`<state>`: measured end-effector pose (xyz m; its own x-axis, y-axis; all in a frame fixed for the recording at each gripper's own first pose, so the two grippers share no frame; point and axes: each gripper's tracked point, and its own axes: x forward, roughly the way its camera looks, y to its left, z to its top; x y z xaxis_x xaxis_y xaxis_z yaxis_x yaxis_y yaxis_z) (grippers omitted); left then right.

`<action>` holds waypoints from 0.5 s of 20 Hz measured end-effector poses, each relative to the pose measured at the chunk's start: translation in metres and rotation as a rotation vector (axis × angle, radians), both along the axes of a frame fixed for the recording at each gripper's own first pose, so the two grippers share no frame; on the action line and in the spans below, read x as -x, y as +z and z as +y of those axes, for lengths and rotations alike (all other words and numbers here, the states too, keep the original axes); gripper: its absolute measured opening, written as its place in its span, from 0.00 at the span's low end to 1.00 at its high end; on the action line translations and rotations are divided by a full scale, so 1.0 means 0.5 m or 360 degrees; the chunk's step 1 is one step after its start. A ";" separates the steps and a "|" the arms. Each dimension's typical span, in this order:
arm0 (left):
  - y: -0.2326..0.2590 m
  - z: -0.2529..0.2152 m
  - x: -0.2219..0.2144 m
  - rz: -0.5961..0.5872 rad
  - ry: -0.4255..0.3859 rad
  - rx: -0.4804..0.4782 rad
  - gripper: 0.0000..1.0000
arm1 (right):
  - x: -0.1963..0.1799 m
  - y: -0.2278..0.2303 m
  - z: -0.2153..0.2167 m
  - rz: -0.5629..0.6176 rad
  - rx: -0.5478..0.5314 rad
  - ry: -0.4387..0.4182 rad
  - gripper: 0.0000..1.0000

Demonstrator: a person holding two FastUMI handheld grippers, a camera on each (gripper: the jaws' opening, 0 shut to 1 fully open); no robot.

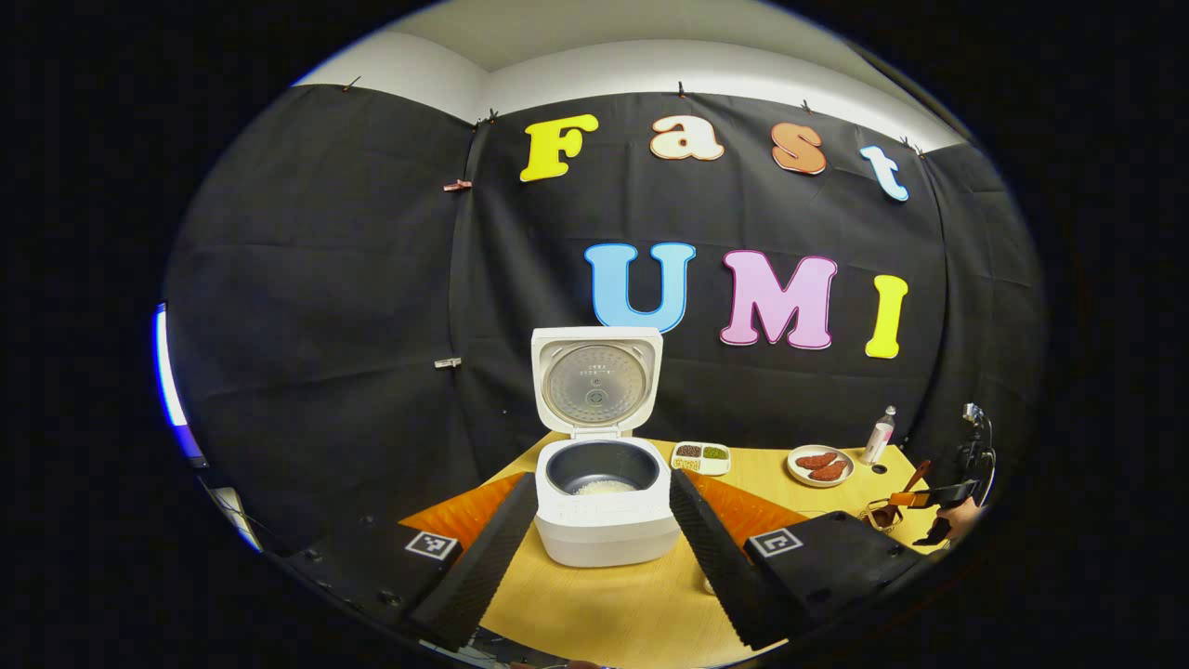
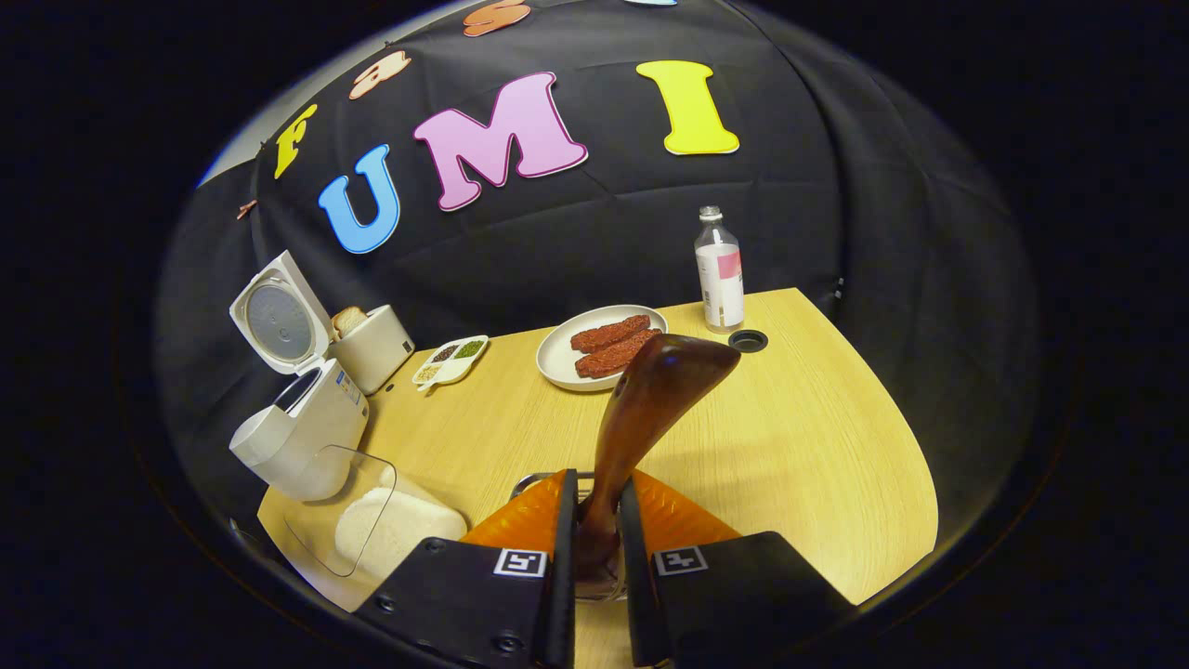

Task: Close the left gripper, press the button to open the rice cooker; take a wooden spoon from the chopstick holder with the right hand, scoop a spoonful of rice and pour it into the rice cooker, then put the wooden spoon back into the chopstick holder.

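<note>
The white rice cooker (image 1: 608, 525) stands on the wooden table with its lid (image 1: 596, 383) up, and some rice (image 1: 604, 486) lies in the dark pot. My left gripper (image 1: 604, 483) is open, its fingers wide apart on either side of the cooker and short of it. My right gripper (image 2: 596, 488) is shut on the handle of the wooden spoon (image 2: 650, 390), whose bowl points up and away. The metal rim of the chopstick holder (image 2: 534, 483) shows just under the fingers. In the left gripper view the right gripper (image 1: 929, 499) holds the spoon (image 1: 915, 478) over the holder (image 1: 878, 514).
A clear tub of rice (image 2: 395, 530) sits at the table's near left, beside the cooker (image 2: 302, 437). A toaster with bread (image 2: 372, 346), a divided dish (image 2: 452, 359), a plate of sausages (image 2: 604, 346) and a bottle (image 2: 719, 274) stand farther back.
</note>
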<state>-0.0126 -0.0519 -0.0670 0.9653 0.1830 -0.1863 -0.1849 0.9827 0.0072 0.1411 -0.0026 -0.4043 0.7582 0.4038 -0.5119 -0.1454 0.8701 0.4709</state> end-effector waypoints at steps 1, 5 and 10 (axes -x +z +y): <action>0.001 0.003 -0.001 0.0000 -0.0004 -0.0008 0.98 | 0.008 0.004 -0.003 -0.0018 0.0010 -0.0003 0.28; 0.009 0.015 -0.005 -0.0006 -0.0016 -0.0003 0.98 | 0.030 0.018 0.010 -0.0072 -0.0039 0.0027 0.20; 0.014 0.031 0.008 -0.0010 -0.0031 -0.0017 0.98 | 0.011 0.065 -0.012 -0.0116 -0.0079 -0.0072 0.17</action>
<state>-0.0168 -0.0364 -0.0599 0.9698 0.1662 -0.1785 -0.1659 0.9860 0.0167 0.1358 -0.0084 -0.3720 0.8107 0.3919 -0.4349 -0.1420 0.8523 0.5034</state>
